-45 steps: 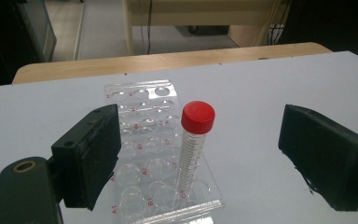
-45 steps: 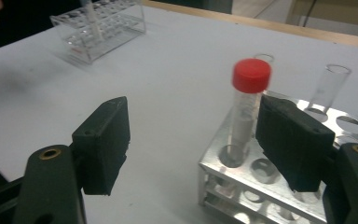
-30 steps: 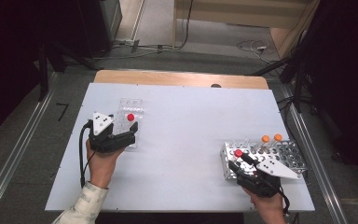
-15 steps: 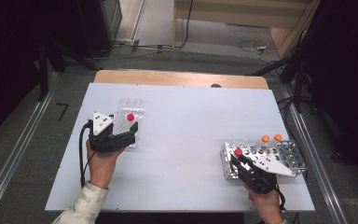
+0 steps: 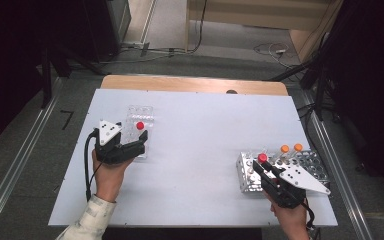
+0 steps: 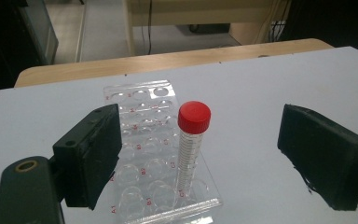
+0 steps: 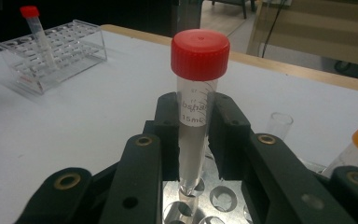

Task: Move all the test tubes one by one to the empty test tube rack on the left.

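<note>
A white desk [image 5: 200, 150] with a wooden far edge is set on a grey floor [image 5: 45, 125]. Metal rails [image 5: 15, 165] are laid along both sides. Cables [image 5: 270, 50] are strewn beyond, and dark furniture [image 5: 80, 25] is placed far left.

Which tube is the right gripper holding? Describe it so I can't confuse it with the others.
Start at the white table and find the perforated metal rack near its right edge. The clear plastic tube with the red screw cap stands at the rack's left end, clamped in the right gripper. Its rack neighbours have orange caps; the other red-capped tube stands in the clear plastic rack.
</note>
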Available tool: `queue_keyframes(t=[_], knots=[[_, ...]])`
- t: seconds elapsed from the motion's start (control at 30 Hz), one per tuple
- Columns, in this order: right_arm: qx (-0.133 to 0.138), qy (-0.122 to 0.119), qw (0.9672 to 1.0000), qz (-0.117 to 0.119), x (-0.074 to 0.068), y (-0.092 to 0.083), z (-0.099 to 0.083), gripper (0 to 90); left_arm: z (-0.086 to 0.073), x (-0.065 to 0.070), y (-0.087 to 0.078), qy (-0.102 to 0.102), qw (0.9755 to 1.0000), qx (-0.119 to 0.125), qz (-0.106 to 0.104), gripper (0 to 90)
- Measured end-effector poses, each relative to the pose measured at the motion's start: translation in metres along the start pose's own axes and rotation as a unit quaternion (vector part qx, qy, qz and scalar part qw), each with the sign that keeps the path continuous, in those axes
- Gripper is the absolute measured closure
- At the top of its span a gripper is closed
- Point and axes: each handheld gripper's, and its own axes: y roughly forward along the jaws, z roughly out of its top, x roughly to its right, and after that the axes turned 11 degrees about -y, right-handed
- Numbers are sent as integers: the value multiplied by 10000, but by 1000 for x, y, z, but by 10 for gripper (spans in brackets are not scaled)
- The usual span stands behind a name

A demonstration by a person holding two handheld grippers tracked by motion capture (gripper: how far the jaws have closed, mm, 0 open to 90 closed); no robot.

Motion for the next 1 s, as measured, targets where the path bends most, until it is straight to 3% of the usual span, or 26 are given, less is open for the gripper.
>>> queue_keyframes(t=[0.47, 1.0], knots=[[337, -40, 9994, 61, 0, -10, 29, 714, 1, 2, -2, -1, 10000, 42, 0, 139], [329, -282, 9968, 666, -37, 33, 52, 714, 3, 2, -5, -14, 10000, 69, -27, 141]])
